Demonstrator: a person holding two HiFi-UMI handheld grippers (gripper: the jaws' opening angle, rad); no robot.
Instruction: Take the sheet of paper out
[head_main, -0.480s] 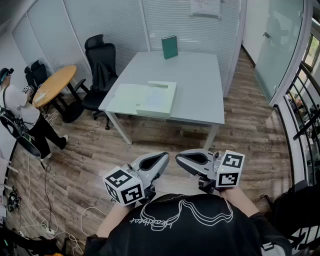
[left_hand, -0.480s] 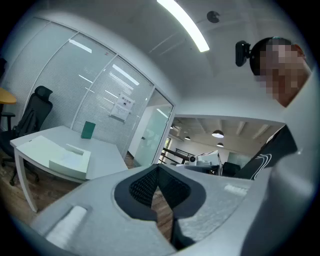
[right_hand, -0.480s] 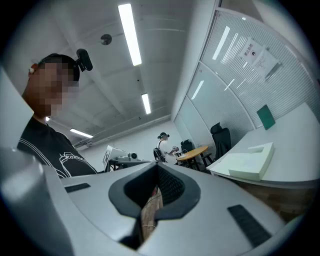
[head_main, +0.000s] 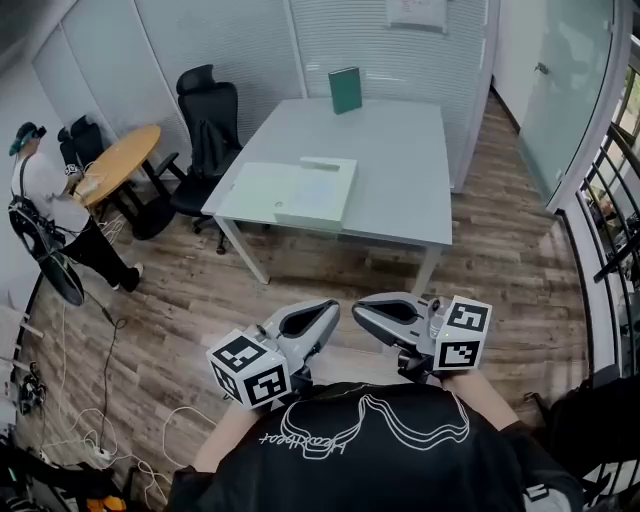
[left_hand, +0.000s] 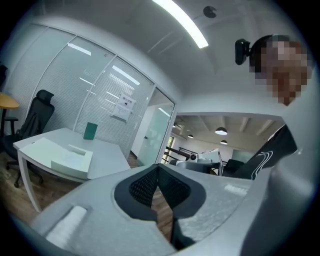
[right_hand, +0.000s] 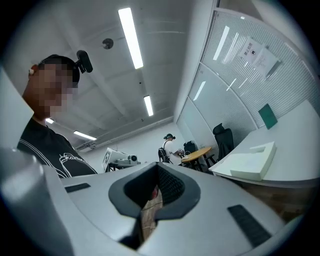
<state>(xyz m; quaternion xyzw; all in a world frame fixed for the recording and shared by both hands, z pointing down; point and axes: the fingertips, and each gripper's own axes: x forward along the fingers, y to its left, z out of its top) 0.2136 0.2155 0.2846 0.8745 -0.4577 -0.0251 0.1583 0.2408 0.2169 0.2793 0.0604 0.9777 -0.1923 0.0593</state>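
L grip (head_main: 326, 312): my jaws together, nothing btwn, held by my chest.
R grip (head_main: 362, 310): jaws together too, empty, just beside L.
Pale box (head_main: 318, 195): flat on table (head_main: 400, 150) nr front-left corner, well apart from both grips.
Sheet: can't pick it out from here.

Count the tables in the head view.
2: a large pale grey rectangular table straight ahead, and a small round wooden table at far left beside the standing person. More may be out of frame.
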